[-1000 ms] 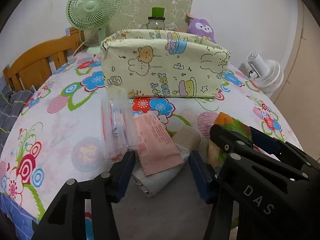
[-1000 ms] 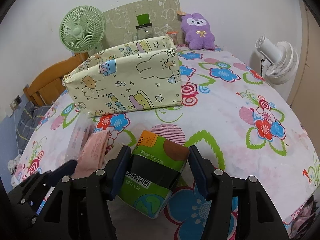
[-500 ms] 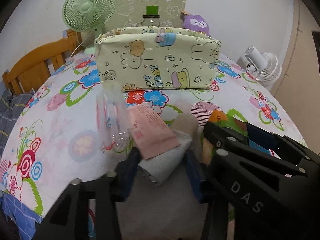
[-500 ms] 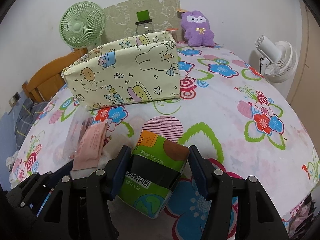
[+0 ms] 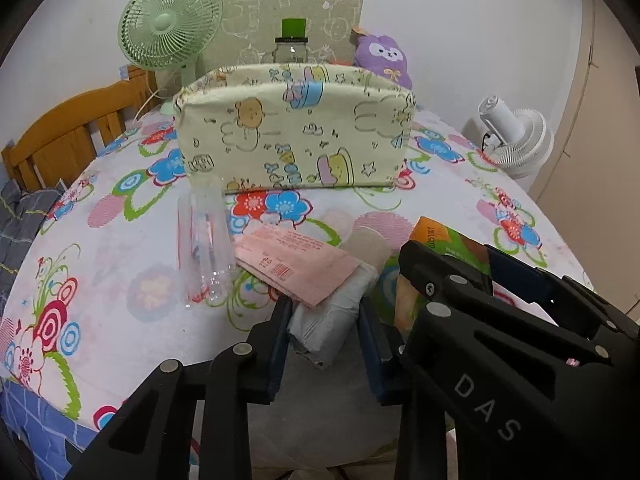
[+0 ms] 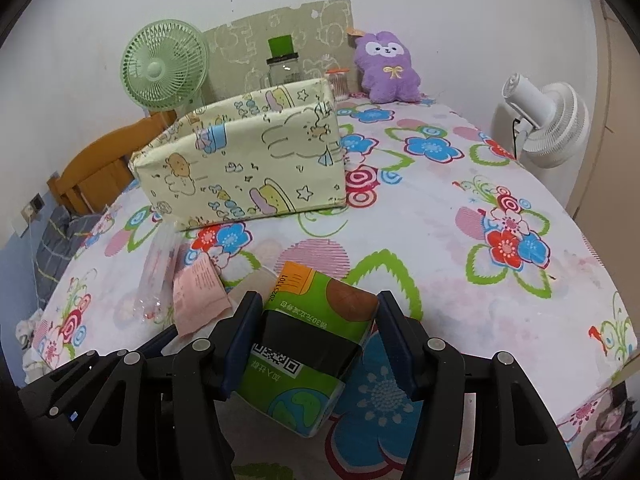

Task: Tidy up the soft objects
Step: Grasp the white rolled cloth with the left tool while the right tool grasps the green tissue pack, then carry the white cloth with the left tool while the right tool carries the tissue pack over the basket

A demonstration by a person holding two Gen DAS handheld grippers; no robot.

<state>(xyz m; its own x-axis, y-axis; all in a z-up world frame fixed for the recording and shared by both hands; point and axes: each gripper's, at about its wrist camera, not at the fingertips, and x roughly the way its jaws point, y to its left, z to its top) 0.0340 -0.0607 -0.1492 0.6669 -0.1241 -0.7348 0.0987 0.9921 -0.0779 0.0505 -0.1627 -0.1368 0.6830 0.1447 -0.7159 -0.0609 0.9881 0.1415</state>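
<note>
A second ago the left tongs (image 5: 324, 336) stood wide of the grey soft pack (image 5: 332, 316); they have just been closing and now pinch it, a pink packet (image 5: 296, 268) lying across its top. The right tongs (image 6: 316, 344) stay clamped on the green tissue pack (image 6: 308, 344). A clear wrapper (image 5: 206, 240) lies left; the fabric bin (image 5: 296, 136) stands beyond on the floral desk (image 5: 120, 280). Only the right view shows the whole purple plush (image 6: 390, 68)
</note>
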